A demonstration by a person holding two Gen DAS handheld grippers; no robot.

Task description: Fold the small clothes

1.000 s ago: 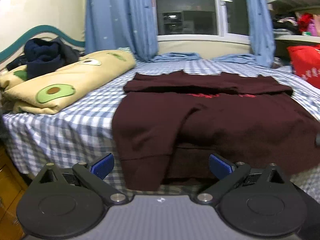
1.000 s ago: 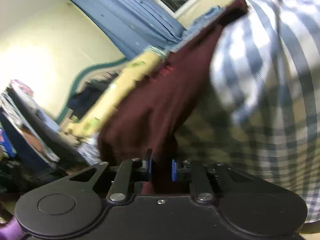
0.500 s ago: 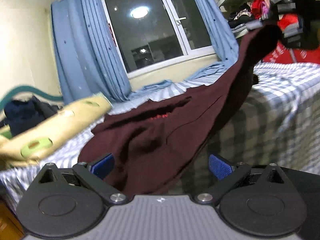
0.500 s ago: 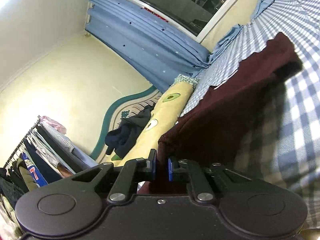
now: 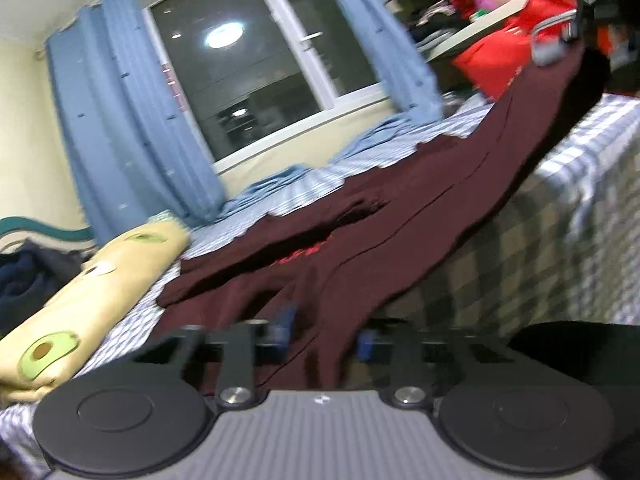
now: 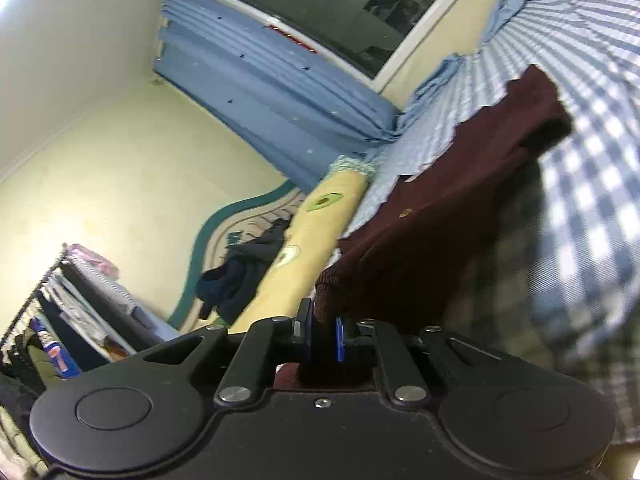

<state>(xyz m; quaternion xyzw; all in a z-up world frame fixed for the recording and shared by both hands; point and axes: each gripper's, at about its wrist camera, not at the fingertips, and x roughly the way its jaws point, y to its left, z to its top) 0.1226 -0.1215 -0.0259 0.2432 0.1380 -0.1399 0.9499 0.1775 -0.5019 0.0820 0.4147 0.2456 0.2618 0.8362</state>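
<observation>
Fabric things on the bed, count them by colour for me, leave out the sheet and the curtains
Maroon: 1, the sweatshirt, pinched by the right gripper, with the left gripper closing on it.
Yellow: 1, the avocado-print quilt.
Dark navy: 1, the heap of clothes behind the quilt.
Total: 3

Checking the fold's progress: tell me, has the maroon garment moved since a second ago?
Yes. The maroon garment, earlier flat on the checked bedsheet, now has its near-right edge lifted off it, toward the shelves.

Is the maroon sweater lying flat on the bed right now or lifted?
Partly lifted: the maroon sweater rises off the checked bedsheet toward the right gripper, far edge still down.
</observation>
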